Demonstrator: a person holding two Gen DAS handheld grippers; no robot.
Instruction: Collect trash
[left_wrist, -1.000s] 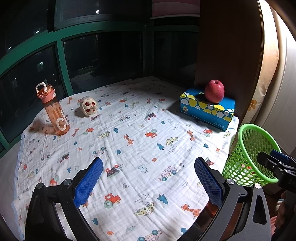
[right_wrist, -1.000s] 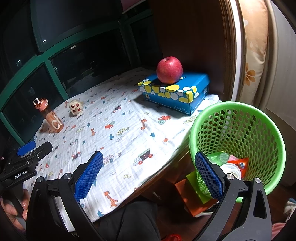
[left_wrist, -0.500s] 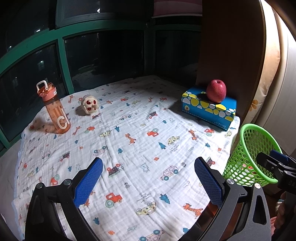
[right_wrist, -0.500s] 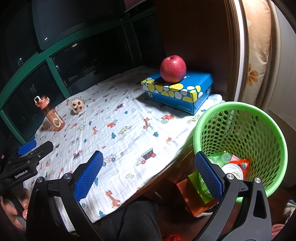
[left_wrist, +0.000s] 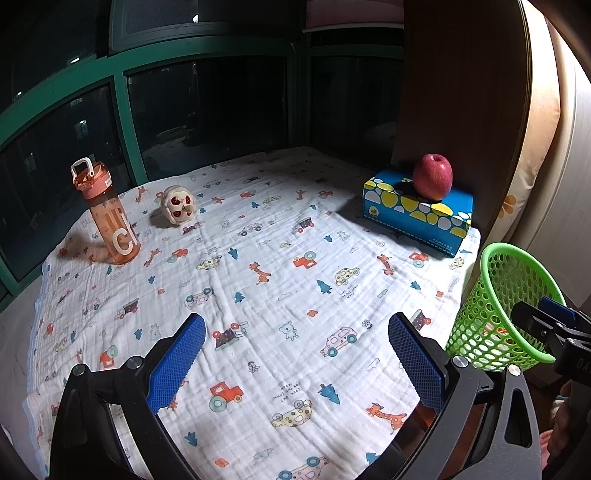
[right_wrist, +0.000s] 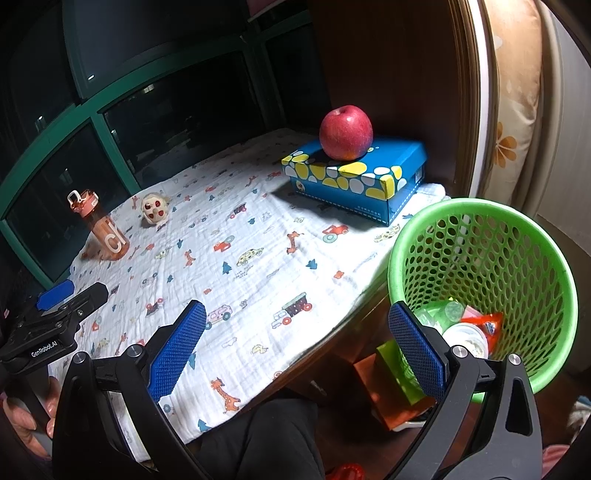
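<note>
Left gripper (left_wrist: 295, 358): jaws spread wide apart, nothing between them, held over the near part of a table covered by a cartoon-print cloth (left_wrist: 295, 266). Right gripper (right_wrist: 295, 339): jaws likewise wide apart and empty, held over the table's near right edge.

Green mesh basket (right_wrist: 480, 273): stands off the table edge, just ahead and right of the right gripper, whose right finger overlaps its lower rim in view. The trash (right_wrist: 469, 325) lies at the basket bottom: a green-tinted plastic bottle, a red wrapper and a round whitish lid or cup. From the left gripper the basket sits at far right, beyond the cloth edge.

Blue box with yellow and white spots (left_wrist: 417, 214): far ahead and right of the left gripper, closed; contents not visible. A red apple (left_wrist: 432, 181) rests on top.

Orange water bottle (left_wrist: 107, 218): upright, far ahead and left, lid shut. A small cream toy (left_wrist: 178, 209) lies beside it.

Below the table edge, near the basket, an orange and a green box (right_wrist: 399, 373); details unclear.
</note>
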